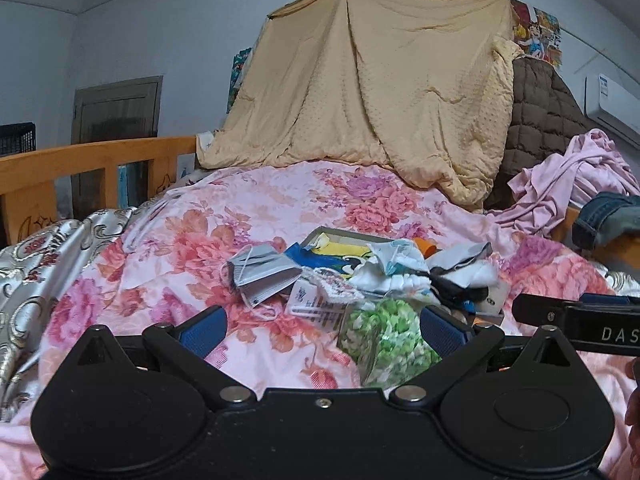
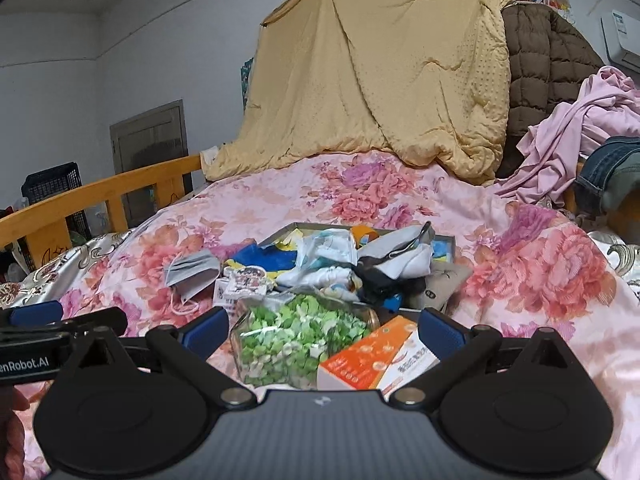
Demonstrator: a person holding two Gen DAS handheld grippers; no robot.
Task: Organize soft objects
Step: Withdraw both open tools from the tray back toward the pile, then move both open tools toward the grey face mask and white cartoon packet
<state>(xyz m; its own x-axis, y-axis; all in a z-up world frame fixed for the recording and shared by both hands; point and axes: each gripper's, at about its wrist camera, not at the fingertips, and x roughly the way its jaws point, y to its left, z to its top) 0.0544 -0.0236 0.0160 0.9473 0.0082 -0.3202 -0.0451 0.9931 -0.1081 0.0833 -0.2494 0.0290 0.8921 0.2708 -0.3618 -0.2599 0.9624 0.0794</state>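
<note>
Room: grey walls, a wooden bed rail at left, a dark door behind it.
Backdrop: tan blanket hangs from a wall hook down to the bed; brown quilted coat and a heap of pink cloth sit to its right, jeans at the far right edge.
Surface: floral pink quilt covers the bed; a silver patterned cover shows at the left edge.
Tray: shallow grey box lies mid-quilt, heaped with soft items.
Soft items: white mask, grey-white sock and dark cloth lie piled in the box; blue-yellow fabric spills over its left side.
Grey mask: grey mask lies on the quilt just left of the box, loops loose.
Tags: paper tags lie between grey mask and green bag.
Green bag: clear bag of green pieces rests on the quilt just in front of the box, nearest both grippers.
Orange box: orange carton touches the green bag's right side, between the right gripper's fingers in view.
Left gripper: left gripper is spread wide, holding nothing, low over the quilt; the green bag lies by its right finger.
Right gripper: right gripper is spread wide, nothing pinched; bag and carton lie in front of it.
Spacing: the two grippers sit side by side, close, each showing in the other's view.
</note>
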